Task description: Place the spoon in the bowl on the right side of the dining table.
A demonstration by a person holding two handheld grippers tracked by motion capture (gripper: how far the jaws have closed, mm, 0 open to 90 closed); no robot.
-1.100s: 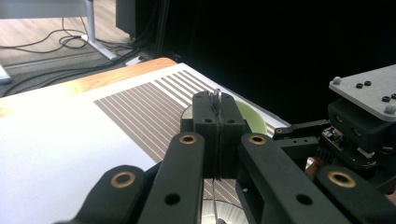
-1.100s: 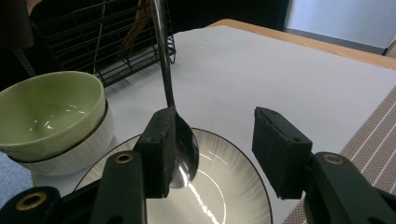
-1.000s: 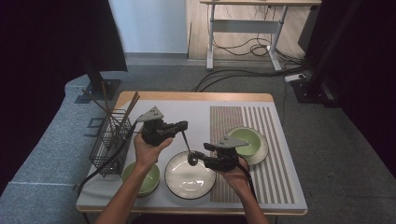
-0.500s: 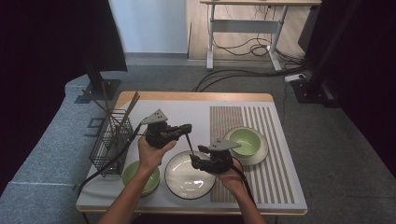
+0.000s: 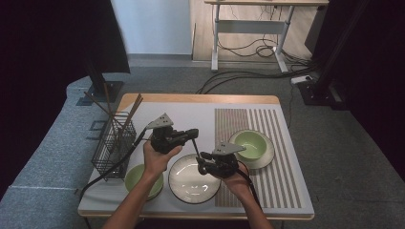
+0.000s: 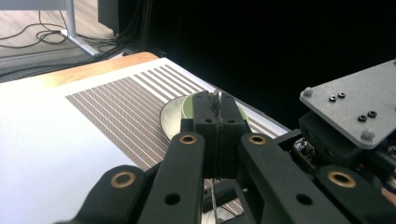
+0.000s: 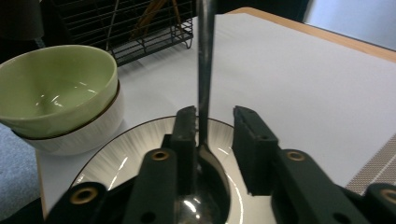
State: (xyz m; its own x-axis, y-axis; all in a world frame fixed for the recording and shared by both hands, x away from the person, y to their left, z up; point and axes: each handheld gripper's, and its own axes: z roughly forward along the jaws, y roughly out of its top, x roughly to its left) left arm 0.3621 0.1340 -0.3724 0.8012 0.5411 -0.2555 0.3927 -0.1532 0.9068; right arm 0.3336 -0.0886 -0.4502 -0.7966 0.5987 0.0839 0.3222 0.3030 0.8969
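Left tongs (image 5: 193, 133) are pressed together on the thin handle end of a spoon (image 5: 196, 149), and in the left gripper view the metal tip (image 6: 216, 99) pokes out between the pads. Right tongs (image 5: 202, 164) have just been closing, with the spoon's neck between them. Its left pad (image 7: 187, 130) seems to touch the neck, but the other pad stands off, so they do not pinch it yet.

The spoon hangs over the white plate (image 5: 177, 188) on the tabletop (image 5: 191, 114). Its long side runs from the left tongs down to the right tongs, bowl end (image 7: 205, 179) low. The right hand is nearest the bowl end, so a handover looks close.

Green bowls (image 5: 138, 179) (image 5: 250, 144) and a wire basket (image 5: 113, 143) sit around.
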